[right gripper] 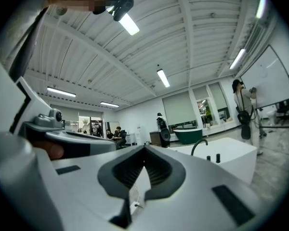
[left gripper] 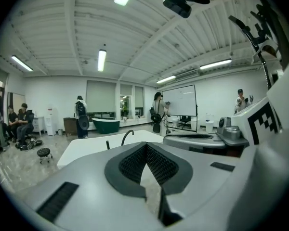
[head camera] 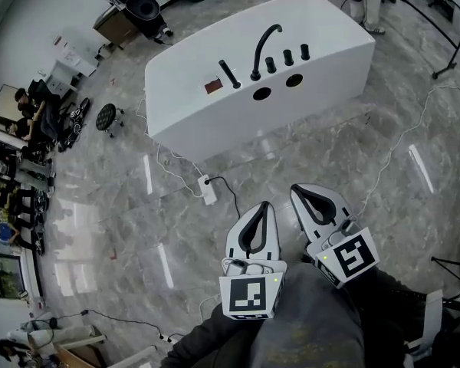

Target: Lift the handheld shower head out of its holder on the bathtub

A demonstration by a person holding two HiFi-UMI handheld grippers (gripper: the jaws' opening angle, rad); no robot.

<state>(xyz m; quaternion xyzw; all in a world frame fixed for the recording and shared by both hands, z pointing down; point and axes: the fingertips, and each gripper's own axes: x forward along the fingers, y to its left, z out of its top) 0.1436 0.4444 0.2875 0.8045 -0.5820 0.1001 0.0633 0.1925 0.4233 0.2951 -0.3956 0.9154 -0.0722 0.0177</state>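
A white bathtub [head camera: 322,29] stands across the marble floor, well ahead of both grippers. On its deck the black handheld shower head [head camera: 229,73] sticks up from its holder, left of the curved black faucet [head camera: 264,48] and three knobs. In the left gripper view the shower head [left gripper: 107,144] is a small black stick beside the faucet [left gripper: 127,136]. My left gripper [head camera: 265,204] and right gripper [head camera: 297,189] hang low near the person's body, side by side, both shut and empty, far from the tub. The right gripper view shows the faucet [right gripper: 198,146]; I cannot make out the shower head there.
A white power strip [head camera: 208,189] with cables lies on the floor between me and the tub. A black stool [head camera: 107,117] and seated people [head camera: 27,113] are at the left. A stand's legs [head camera: 452,60] are at the right. A green tub [left gripper: 105,125] sits farther back.
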